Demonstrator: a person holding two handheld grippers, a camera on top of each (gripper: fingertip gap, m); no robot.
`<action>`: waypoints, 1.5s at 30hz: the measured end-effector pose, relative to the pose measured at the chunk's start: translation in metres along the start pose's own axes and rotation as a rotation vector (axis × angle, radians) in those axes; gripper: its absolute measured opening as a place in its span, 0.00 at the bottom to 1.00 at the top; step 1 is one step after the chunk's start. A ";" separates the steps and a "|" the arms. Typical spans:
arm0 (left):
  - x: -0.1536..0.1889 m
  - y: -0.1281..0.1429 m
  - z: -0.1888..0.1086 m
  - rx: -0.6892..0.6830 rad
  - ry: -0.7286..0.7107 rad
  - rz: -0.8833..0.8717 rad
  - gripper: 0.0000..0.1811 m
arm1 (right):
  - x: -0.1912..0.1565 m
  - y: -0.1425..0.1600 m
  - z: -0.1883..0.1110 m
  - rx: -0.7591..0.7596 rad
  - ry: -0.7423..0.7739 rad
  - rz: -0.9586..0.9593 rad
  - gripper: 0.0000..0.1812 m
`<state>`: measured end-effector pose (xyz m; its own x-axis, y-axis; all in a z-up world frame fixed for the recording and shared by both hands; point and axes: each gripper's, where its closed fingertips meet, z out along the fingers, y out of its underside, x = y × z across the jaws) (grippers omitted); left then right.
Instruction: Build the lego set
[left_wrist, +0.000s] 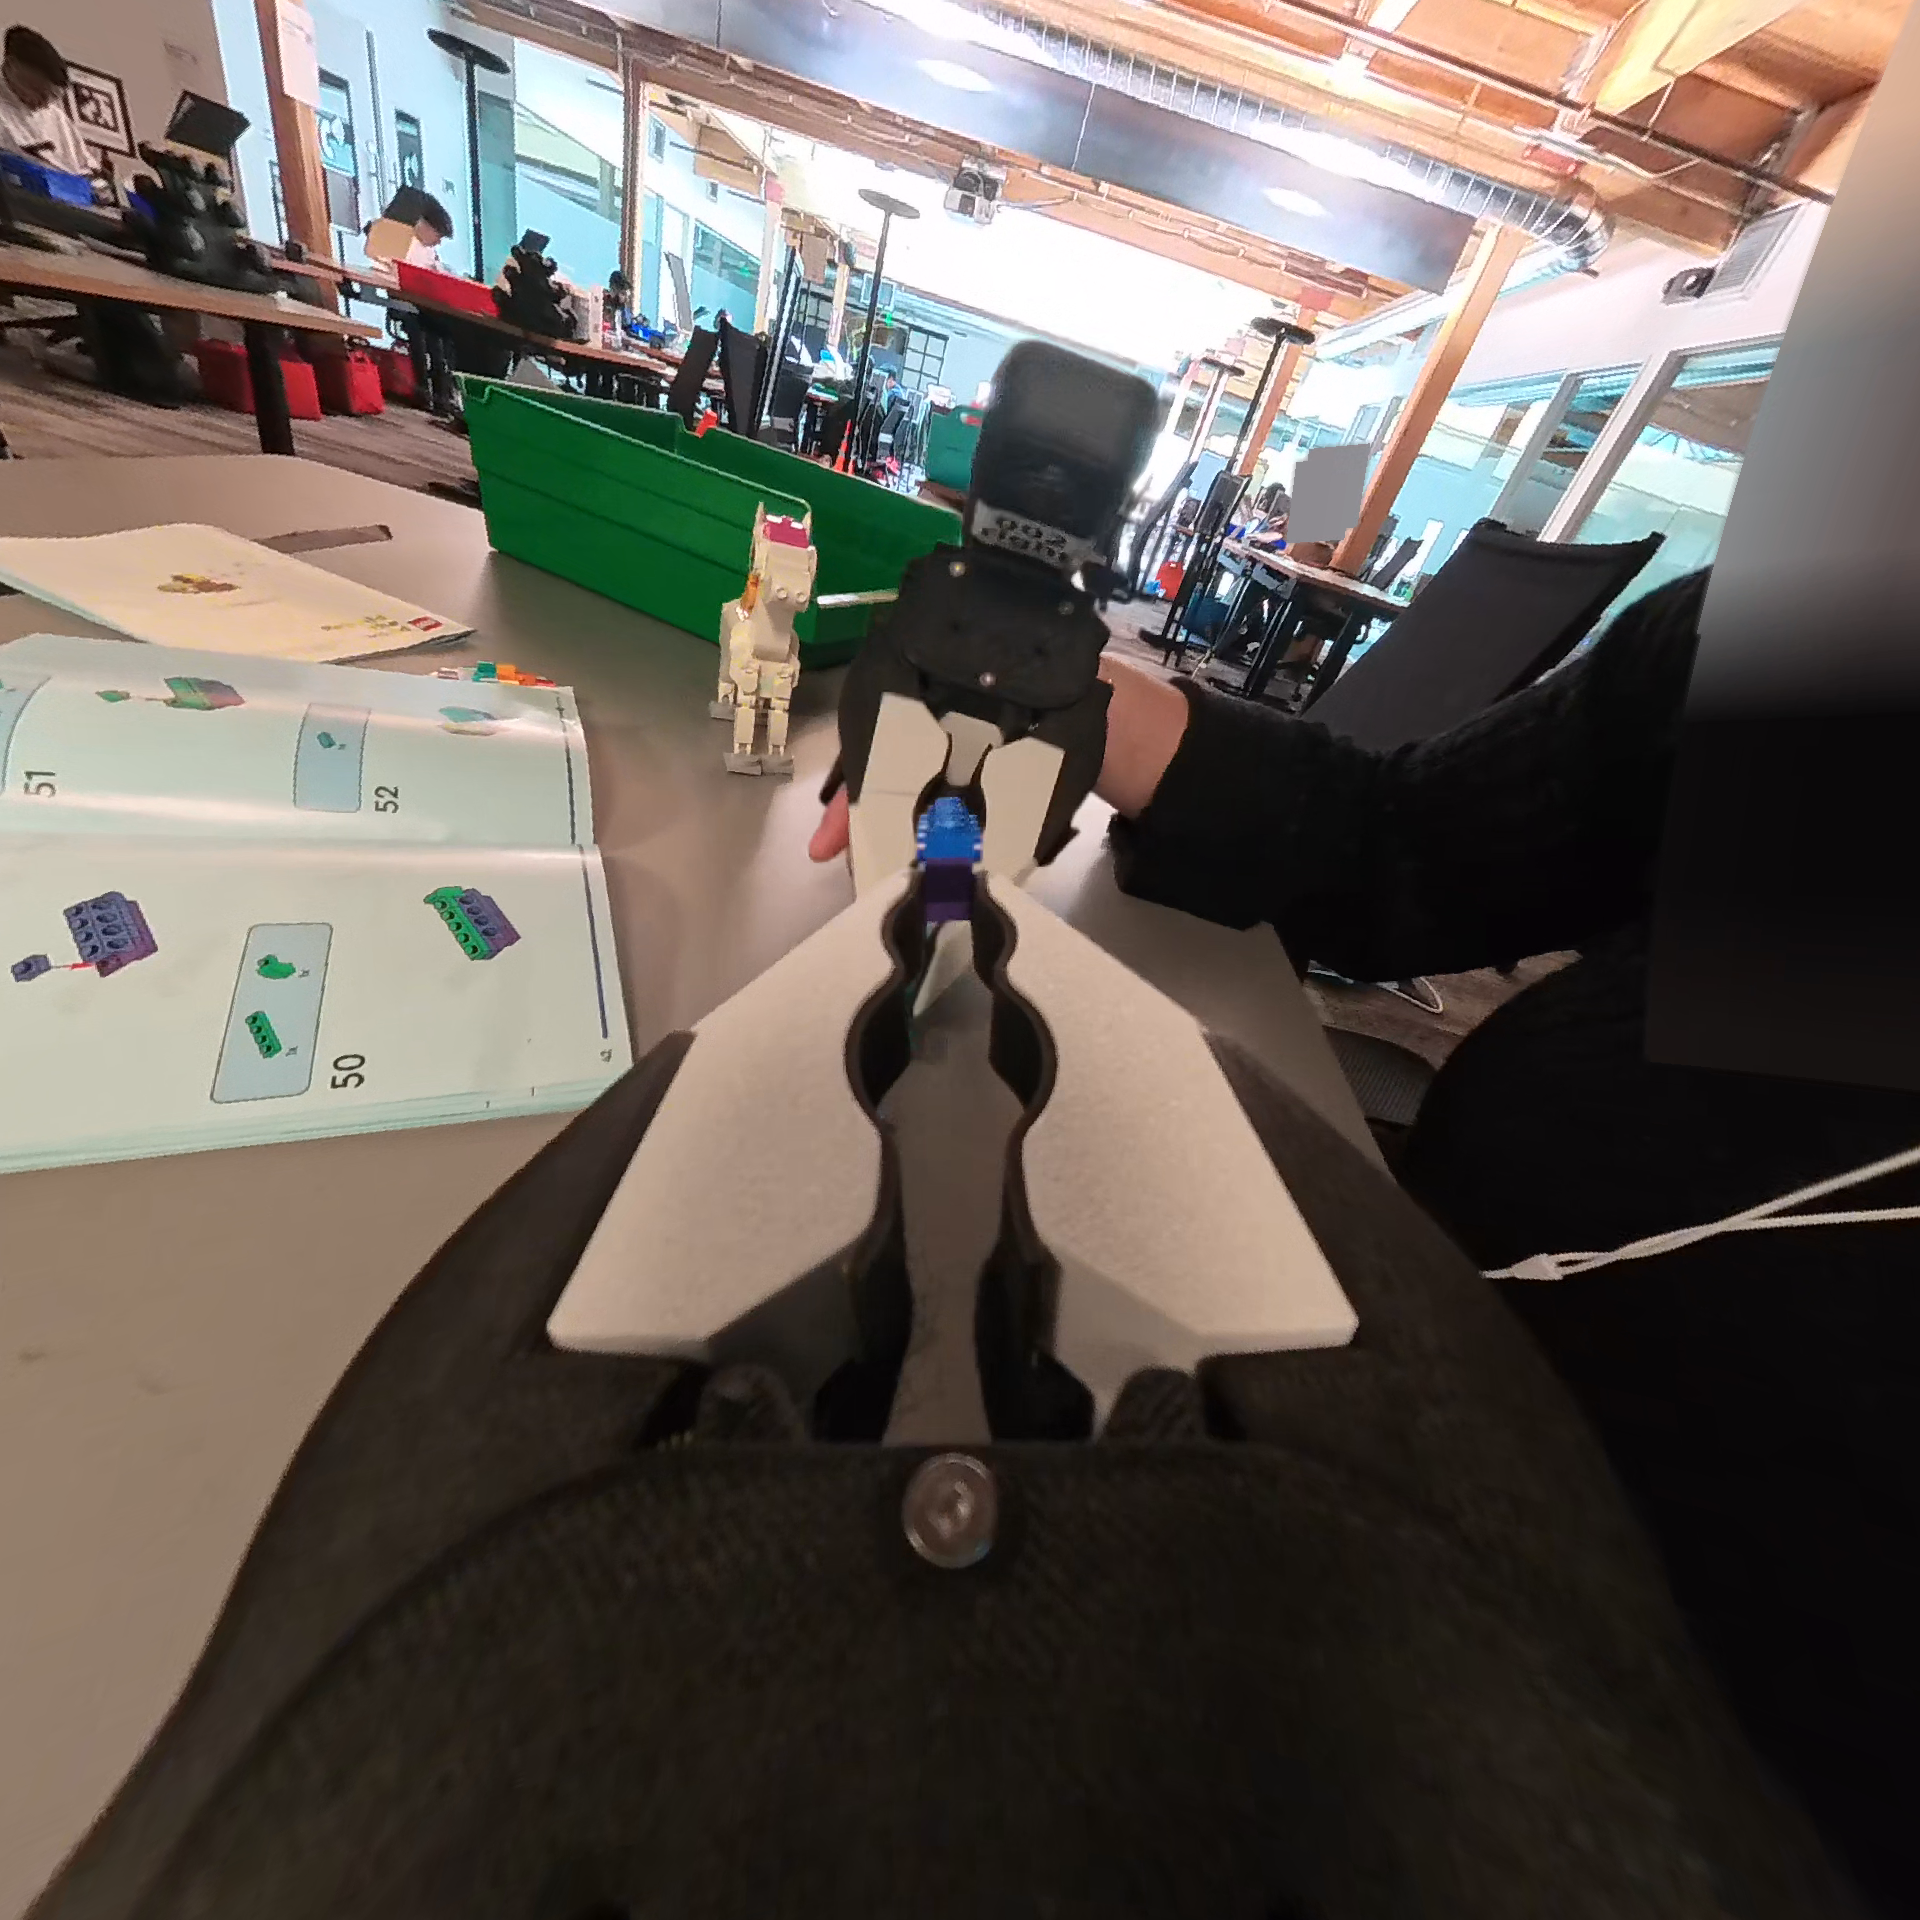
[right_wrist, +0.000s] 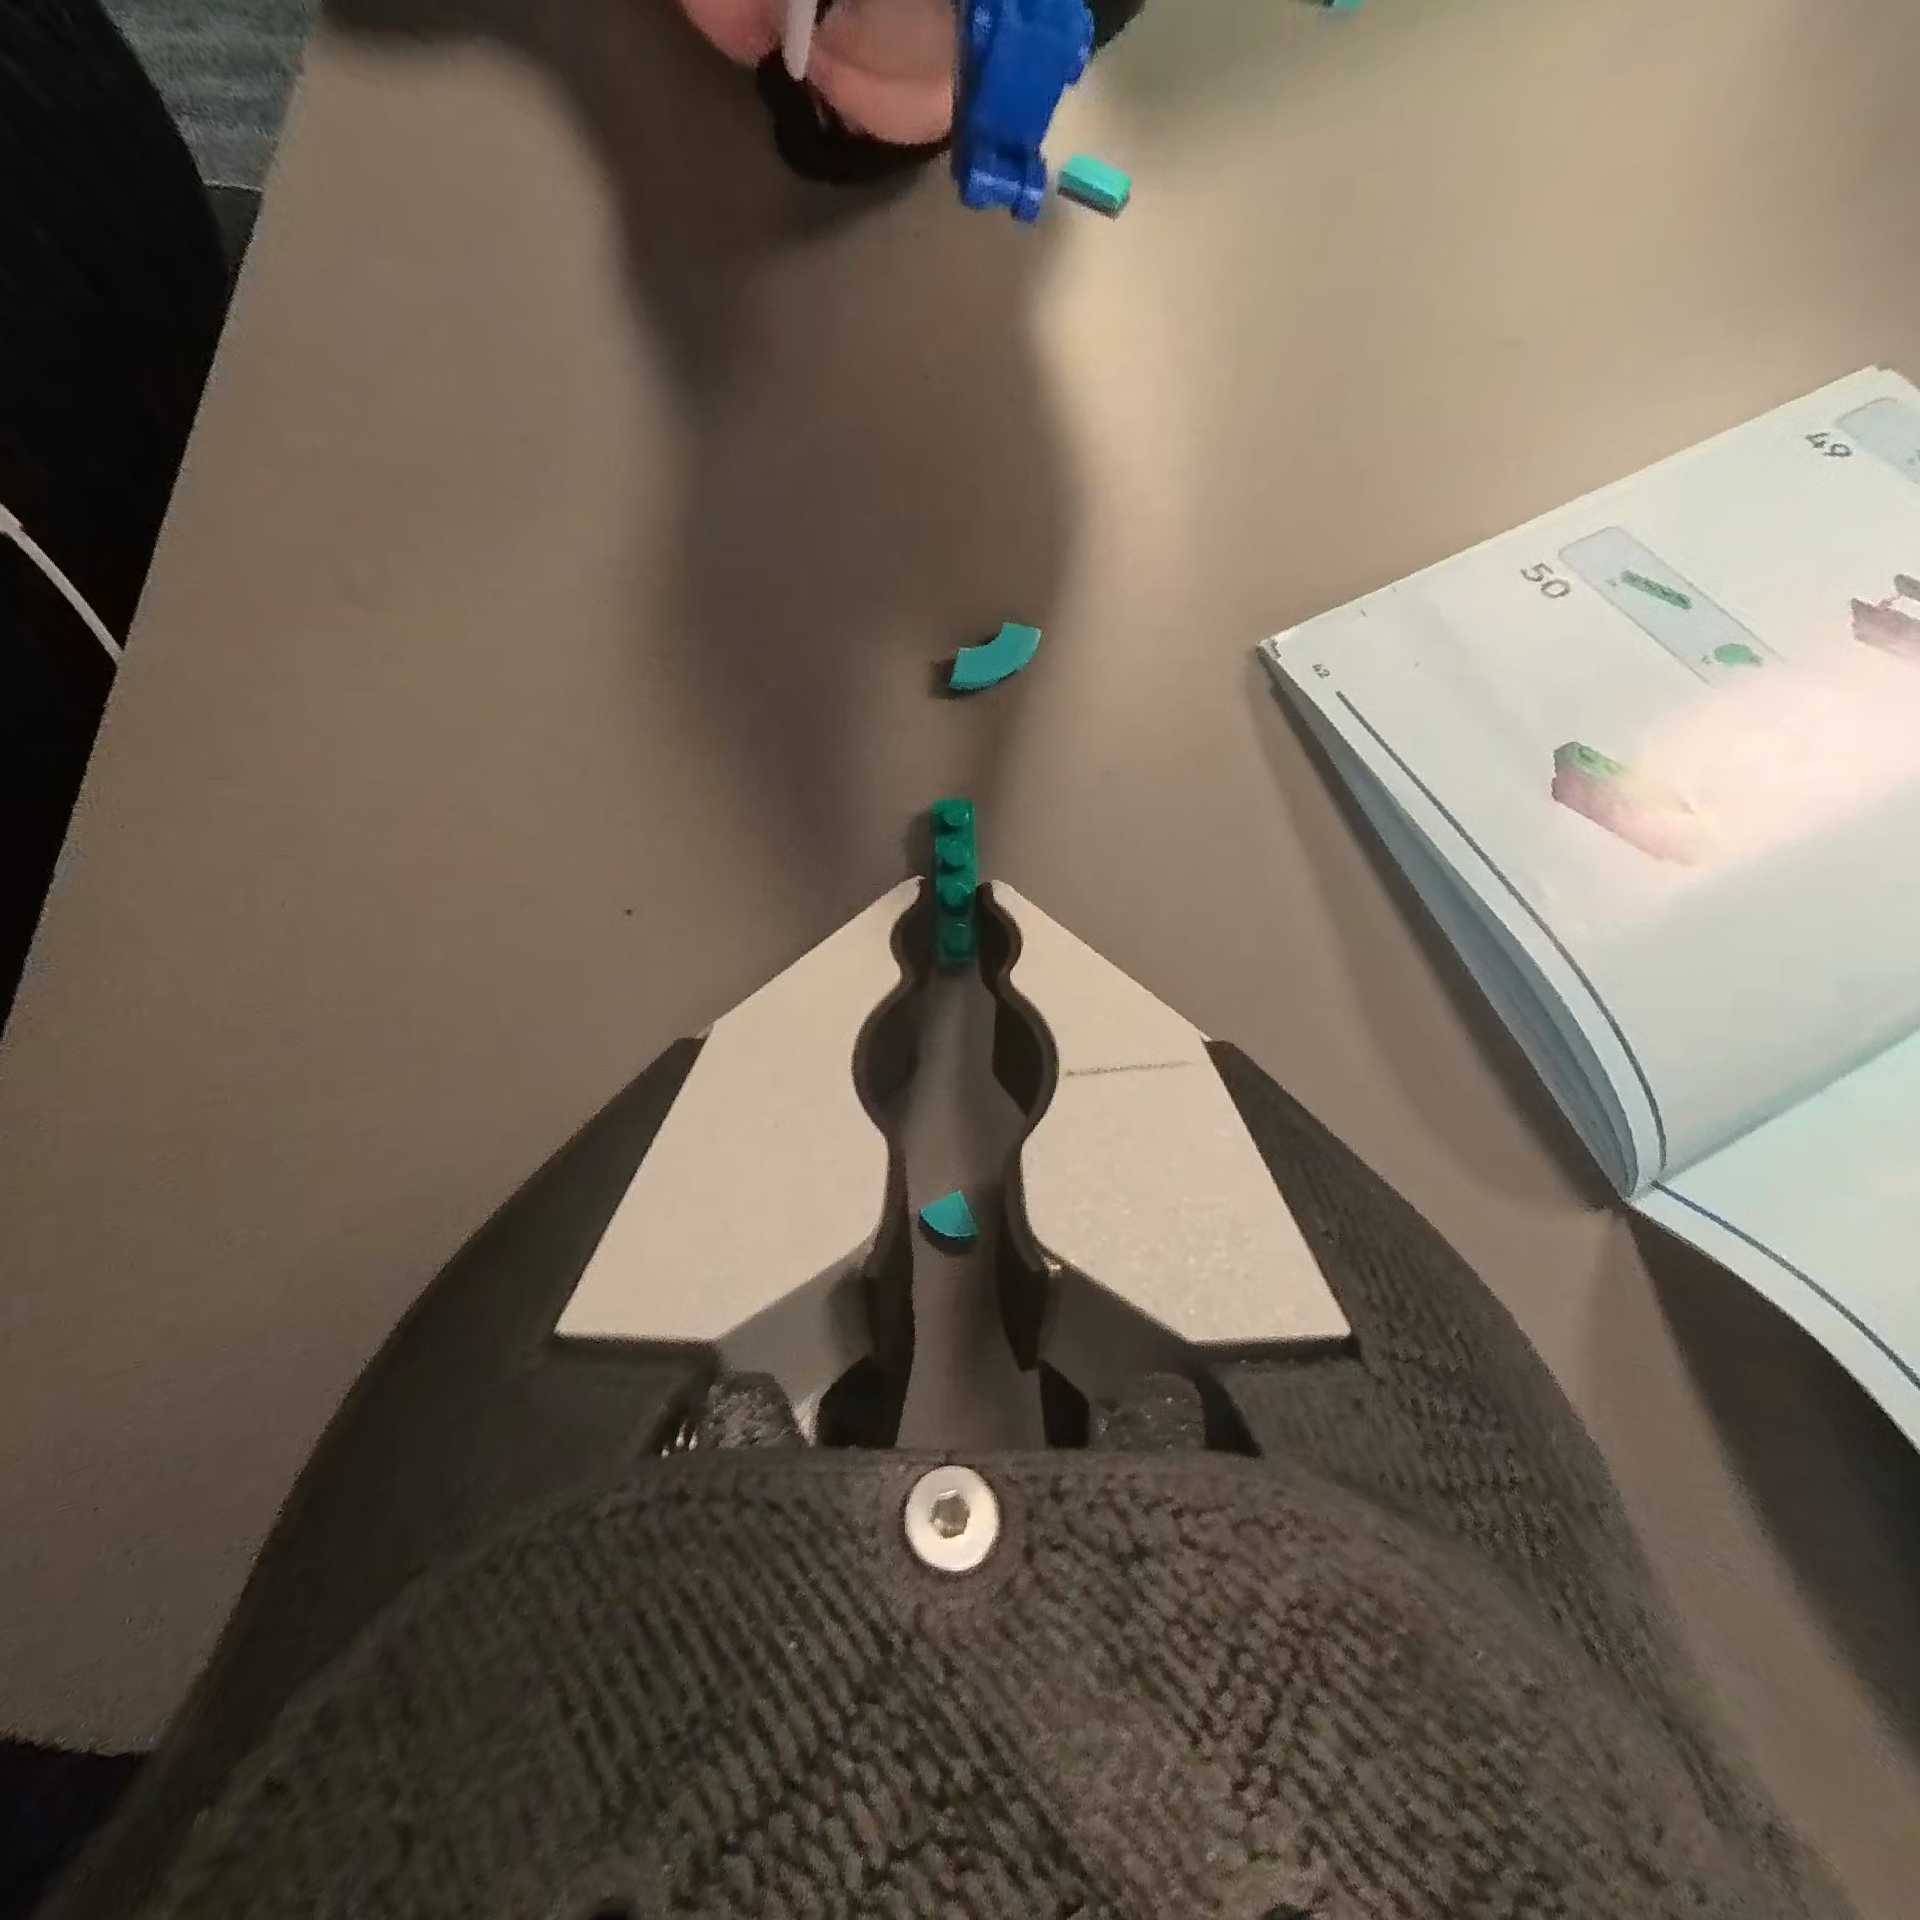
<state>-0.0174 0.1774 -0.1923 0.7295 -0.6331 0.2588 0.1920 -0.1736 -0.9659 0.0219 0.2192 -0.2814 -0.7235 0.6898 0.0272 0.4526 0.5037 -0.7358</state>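
Observation:
My left gripper (left_wrist: 945, 896) is shut on a small blue-and-purple brick assembly (left_wrist: 943, 857) and holds it above the grey table (left_wrist: 312, 1351). My right gripper (right_wrist: 954, 902) is shut on a green four-stud plate (right_wrist: 954, 868) that sticks out past its tips. In the left wrist view the right gripper (left_wrist: 964, 781) faces me, its tips just behind the blue bricks; the green plate is hidden there. The blue assembly (right_wrist: 1013, 114) shows blurred at the top of the right wrist view, beside a hand (right_wrist: 883, 73).
Loose teal curved pieces (right_wrist: 992, 657) (right_wrist: 948, 1216) (right_wrist: 1093, 189) lie on the table. An open instruction booklet (left_wrist: 291, 883) lies at left, a second booklet (left_wrist: 239, 592) behind it. A white unicorn model (left_wrist: 764, 644) stands by a green bin (left_wrist: 623, 499). Small coloured bricks (left_wrist: 504, 675) lie nearby. Spacing between my two grippers at the tips: around 11 cm. The white unicorn model (left_wrist: 764, 644) is about 20 cm from my right fingertips and 25 cm from my left.

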 end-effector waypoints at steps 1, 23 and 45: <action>0.001 -0.001 0.000 0.007 0.008 0.002 0.04 | 0.002 -0.009 -0.004 0.047 0.008 0.001 0.03; 0.017 -0.009 -0.002 0.071 0.018 0.180 0.04 | -0.007 -0.134 -0.026 0.115 0.007 0.026 0.03; 0.017 -0.008 -0.001 0.062 0.014 0.203 0.04 | -0.007 -0.134 -0.026 0.115 -0.008 0.042 0.04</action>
<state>-0.0075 0.1673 -0.1805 0.7480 -0.6612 0.0583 0.0824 0.0053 -0.9966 -0.0202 0.1601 -0.1657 -0.7096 0.7045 -0.0106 0.4200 0.4109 -0.8092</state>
